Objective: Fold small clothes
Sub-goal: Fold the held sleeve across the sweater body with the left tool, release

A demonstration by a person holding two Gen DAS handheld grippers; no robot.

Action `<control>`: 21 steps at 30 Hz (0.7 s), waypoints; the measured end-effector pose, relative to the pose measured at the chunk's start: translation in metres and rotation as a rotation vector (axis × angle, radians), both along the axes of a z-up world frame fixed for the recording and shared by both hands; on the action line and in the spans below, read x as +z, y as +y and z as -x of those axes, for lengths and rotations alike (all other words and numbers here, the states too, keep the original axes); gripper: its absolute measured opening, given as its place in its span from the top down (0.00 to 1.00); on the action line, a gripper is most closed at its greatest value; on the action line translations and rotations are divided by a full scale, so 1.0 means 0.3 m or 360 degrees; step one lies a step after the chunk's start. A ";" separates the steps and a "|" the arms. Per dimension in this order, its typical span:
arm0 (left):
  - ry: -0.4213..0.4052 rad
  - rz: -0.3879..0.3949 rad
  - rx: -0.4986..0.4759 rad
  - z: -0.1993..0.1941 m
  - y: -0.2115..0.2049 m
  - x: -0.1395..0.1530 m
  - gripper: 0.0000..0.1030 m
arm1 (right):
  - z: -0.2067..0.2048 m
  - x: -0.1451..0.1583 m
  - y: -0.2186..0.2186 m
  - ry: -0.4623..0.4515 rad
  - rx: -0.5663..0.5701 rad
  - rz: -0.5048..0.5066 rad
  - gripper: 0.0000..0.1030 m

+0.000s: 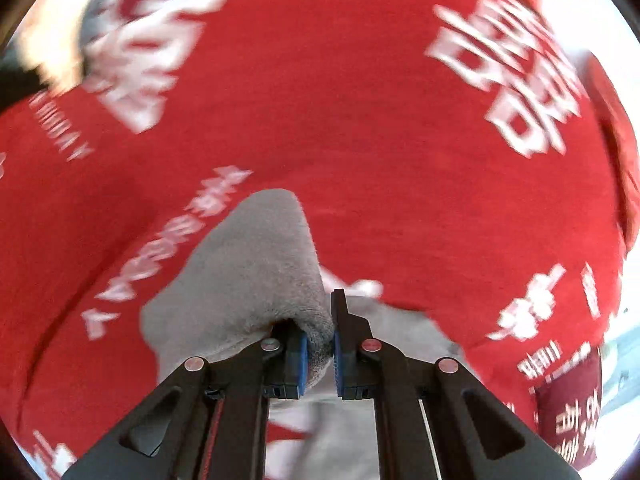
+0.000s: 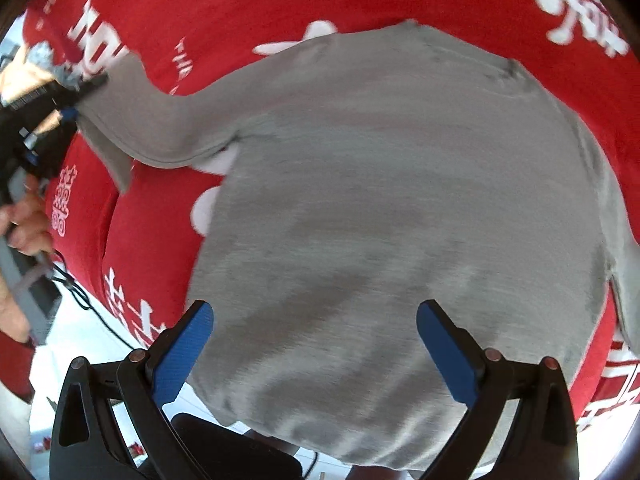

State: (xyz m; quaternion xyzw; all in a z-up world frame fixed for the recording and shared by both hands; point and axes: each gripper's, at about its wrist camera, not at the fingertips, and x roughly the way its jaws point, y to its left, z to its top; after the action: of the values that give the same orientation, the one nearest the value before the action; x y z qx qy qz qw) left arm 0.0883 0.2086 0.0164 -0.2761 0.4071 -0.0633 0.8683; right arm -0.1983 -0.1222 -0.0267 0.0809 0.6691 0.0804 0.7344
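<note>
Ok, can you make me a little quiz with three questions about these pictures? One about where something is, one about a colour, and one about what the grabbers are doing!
1. Where does the grey shirt lie?
A. On the red cloth with white writing
B. In a basket
C. On a bare wooden floor

2. What colour are the pads on the gripper fingers?
A. Yellow
B. Blue
C. Green

3. What is the left gripper doing?
A. Standing wide open over nothing
B. Holding a cup
C. Pinching the grey shirt's sleeve

Answers:
1. A: the right wrist view shows the shirt spread over the red cloth.
2. B: the pads on the right gripper are blue, as are the left's.
3. C: grey fabric sits clamped between its closed fingers, while the right gripper is open above the shirt.
</note>
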 end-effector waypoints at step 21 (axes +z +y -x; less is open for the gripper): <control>0.0416 -0.0528 -0.0756 0.026 -1.003 -0.297 0.81 | 0.171 -0.083 -0.694 0.0061 -0.0498 0.0044 0.01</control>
State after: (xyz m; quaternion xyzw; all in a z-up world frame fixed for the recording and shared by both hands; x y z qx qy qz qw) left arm 0.0804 -0.0923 -0.0728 -0.0337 0.5730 -0.1611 0.8028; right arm -0.2496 -0.3305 -0.0515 0.1756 0.6633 -0.0459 0.7260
